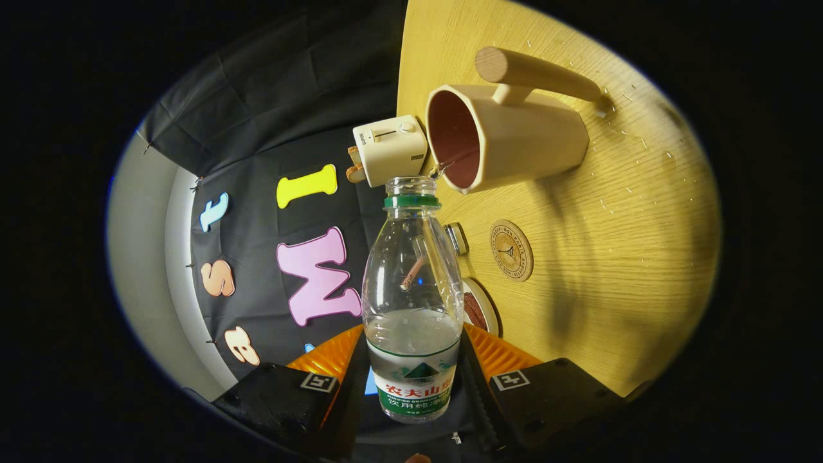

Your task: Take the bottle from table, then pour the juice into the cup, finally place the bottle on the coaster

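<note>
bottle (413,302) is clamped between both fingers of the gripper (411,386), held low on its label, and i have it tipped so its open neck sits right at the rim of the cup (508,138). a thin trickle seems to run from the mouth into the cup, so i judge the pick-up done and the pour under way. liquid remains in the lower part, and setting the bottle on the coaster (512,250) is left to do. the bottle is clear ribbed plastic with a green neck ring; the cup is a pale matte taper with a dark inside and a rod-like handle. the coaster is a round wooden disc lying near the cup on the grained wooden table (617,270). a small cream toaster (391,149) stands beyond the cup.
</note>
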Tool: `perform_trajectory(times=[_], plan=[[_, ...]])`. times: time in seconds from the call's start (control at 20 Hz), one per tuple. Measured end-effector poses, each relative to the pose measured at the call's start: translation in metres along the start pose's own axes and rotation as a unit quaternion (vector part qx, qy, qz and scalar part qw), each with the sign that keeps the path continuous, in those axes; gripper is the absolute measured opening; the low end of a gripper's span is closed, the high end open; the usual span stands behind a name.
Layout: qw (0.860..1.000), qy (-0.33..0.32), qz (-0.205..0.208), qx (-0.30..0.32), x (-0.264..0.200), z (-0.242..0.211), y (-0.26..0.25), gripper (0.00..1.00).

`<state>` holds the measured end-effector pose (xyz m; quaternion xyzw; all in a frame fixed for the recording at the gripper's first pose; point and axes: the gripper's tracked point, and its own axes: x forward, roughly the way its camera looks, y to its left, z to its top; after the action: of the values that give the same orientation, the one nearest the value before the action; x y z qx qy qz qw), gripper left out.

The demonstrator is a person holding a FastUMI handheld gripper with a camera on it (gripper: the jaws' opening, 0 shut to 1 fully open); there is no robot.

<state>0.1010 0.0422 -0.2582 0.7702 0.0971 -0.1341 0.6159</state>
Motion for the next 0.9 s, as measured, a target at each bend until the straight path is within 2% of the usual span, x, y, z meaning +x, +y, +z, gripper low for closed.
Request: perform_trajectory(times=[0.9], plan=[[0.998,-0.019,0.01,0.055,-0.001,-0.006,0.013,0.72]])
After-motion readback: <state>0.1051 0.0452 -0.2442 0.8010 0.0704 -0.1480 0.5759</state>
